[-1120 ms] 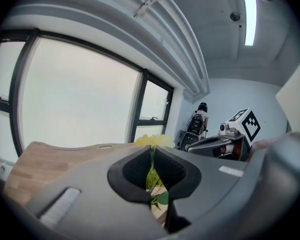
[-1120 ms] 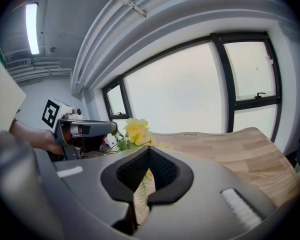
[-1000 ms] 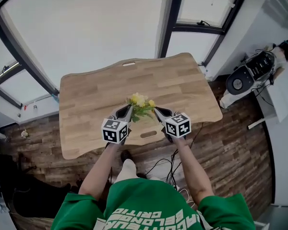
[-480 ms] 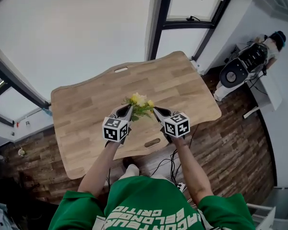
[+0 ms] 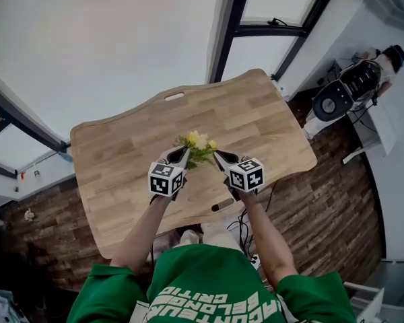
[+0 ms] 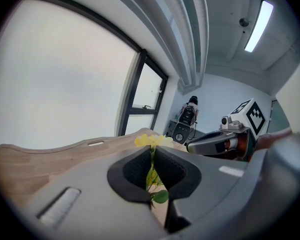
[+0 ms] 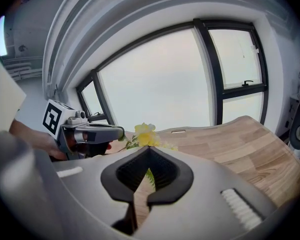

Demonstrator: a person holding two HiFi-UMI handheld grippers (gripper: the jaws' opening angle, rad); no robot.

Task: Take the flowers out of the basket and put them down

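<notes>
Flowers point(image 5: 197, 142): a small bunch of yellow blossoms and green leaves is hanging between the tips of the two tools, over the middle of the tabletop point(image 5: 121, 147) and toward its near edge. Whether it is touching the wood I cannot tell.
Left tool point(image 5: 178, 155): its jaws are pinching the thin green stem, which is running up between the dark pads point(image 6: 135, 170). The yellow heads are showing just past the tips.
Right tool point(image 5: 218, 156): its jaws are pressing together at the tips on the same bunch. A green leaf is showing in the hollow behind them, and the blossoms are sitting just beyond.
Tabletop: light wood with wavy edges, showing one slot point(image 5: 174, 96) by the far edge and another by the near edge.
Person: green sleeves point(image 5: 101, 295) are reaching forward, with a hand behind each marker cube point(image 5: 166, 180).
Room: tall windows point(image 5: 108, 39) are rising behind the tabletop, and a dark device point(image 5: 337, 103) is standing on the plank floor point(image 5: 337, 180) to the right.
</notes>
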